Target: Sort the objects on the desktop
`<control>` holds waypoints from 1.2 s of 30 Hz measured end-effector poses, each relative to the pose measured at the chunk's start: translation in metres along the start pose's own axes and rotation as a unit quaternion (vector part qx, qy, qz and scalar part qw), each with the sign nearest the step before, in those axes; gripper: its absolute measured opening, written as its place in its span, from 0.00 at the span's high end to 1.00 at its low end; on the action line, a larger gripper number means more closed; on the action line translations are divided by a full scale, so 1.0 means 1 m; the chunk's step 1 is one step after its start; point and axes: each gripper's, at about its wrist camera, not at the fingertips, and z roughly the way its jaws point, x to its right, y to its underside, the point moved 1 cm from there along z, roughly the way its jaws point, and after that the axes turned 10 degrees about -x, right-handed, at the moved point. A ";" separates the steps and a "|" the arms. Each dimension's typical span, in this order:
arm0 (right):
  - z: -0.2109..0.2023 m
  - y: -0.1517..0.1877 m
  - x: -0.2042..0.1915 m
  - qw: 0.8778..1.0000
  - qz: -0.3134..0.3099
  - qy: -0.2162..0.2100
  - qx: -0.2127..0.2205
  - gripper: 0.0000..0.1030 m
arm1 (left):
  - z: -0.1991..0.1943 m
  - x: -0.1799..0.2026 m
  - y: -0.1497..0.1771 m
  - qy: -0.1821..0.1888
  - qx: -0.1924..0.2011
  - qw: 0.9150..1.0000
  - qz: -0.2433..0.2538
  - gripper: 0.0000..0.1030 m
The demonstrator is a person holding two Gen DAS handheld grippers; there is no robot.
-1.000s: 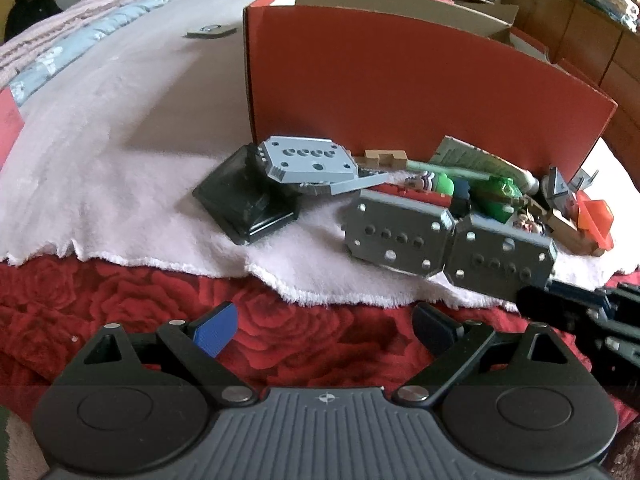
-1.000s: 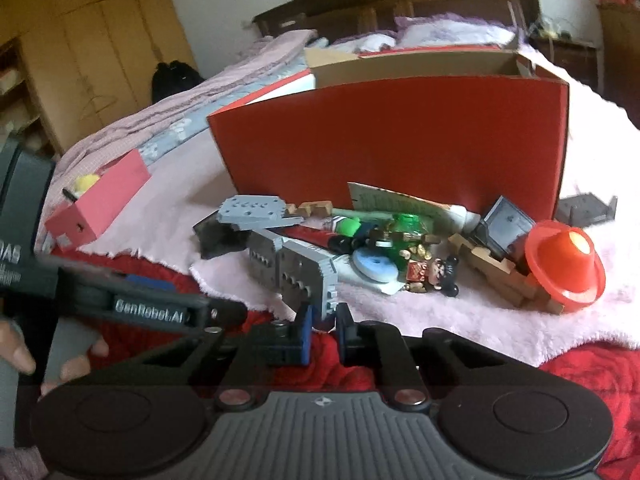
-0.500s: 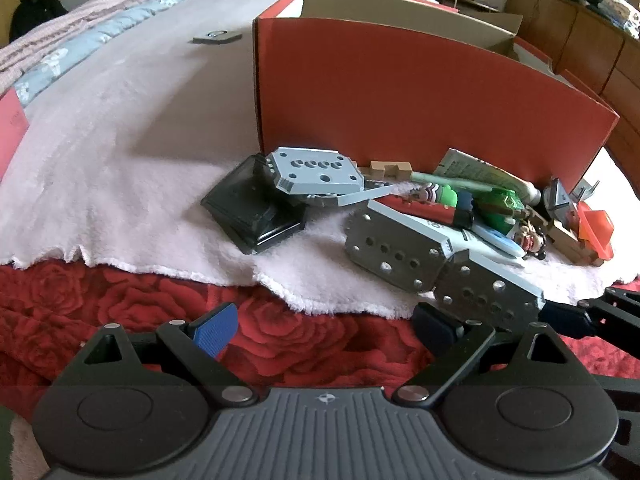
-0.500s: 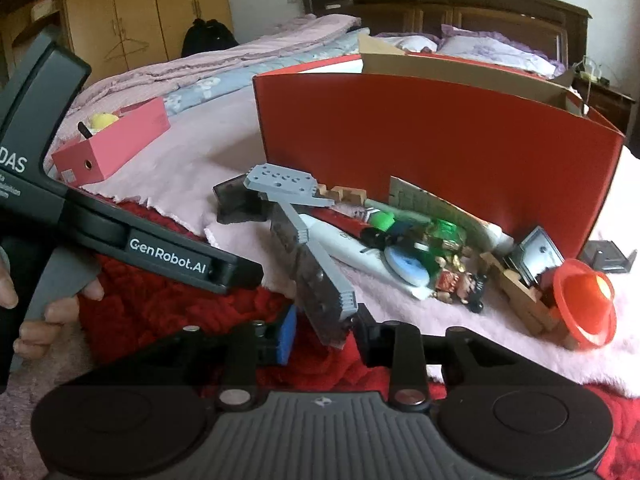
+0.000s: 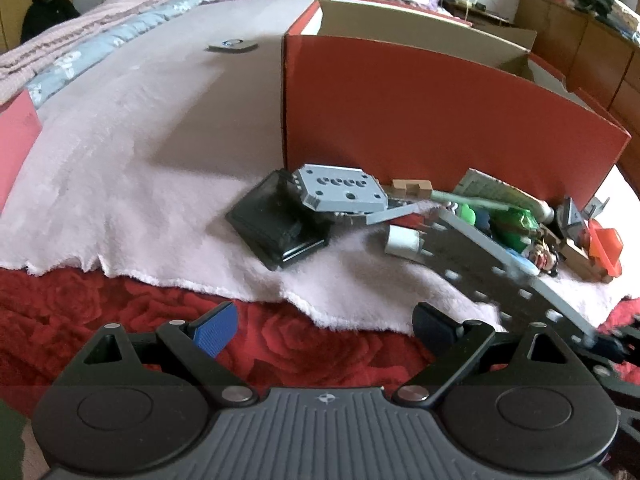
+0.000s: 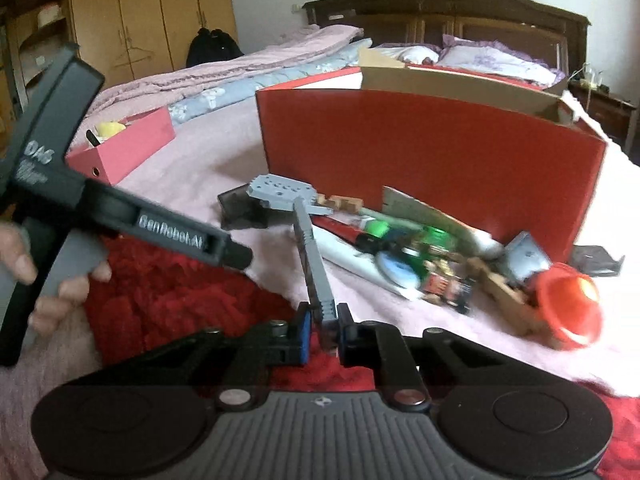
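Right claw (image 6: 322, 334) just closed further, pinching near end of long grey plate (image 6: 314, 264), tilted up off bed. Left claw (image 5: 324, 330) wide open, holding nothing, over red blanket (image 5: 140, 320) at near edge of pink cover (image 5: 120, 160). Beyond, pile of small things against red box (image 5: 420, 120): dark case (image 5: 276, 220), grey block (image 5: 340, 192), orange toy hat (image 6: 568, 304).

soft daylight, fisheye-bent edges, motion blur smearing the right wrist view.
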 end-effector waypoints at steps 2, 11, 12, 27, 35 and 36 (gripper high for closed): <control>-0.007 0.006 0.006 1.000 0.008 0.006 -0.004 0.87 | 0.000 0.002 -0.004 -0.006 0.006 1.000 0.002 0.08; 0.004 0.013 0.007 0.999 0.012 0.017 -0.027 0.85 | 0.001 -0.001 -0.038 -0.002 0.053 0.998 -0.030 0.11; 0.008 0.013 0.005 0.999 0.011 0.017 -0.031 0.85 | 0.003 -0.002 -0.044 0.004 0.053 0.998 -0.038 0.12; 0.022 0.018 0.009 0.998 0.036 0.012 -0.043 0.85 | 0.017 0.012 -0.059 0.059 0.042 0.996 -0.053 0.73; 0.018 0.017 0.009 0.999 0.033 0.010 -0.032 0.86 | -0.007 0.008 -0.047 0.078 0.061 0.993 -0.066 0.88; 0.018 0.016 0.009 0.999 0.032 0.008 -0.029 0.86 | -0.010 0.008 -0.046 0.080 0.063 0.993 -0.067 0.90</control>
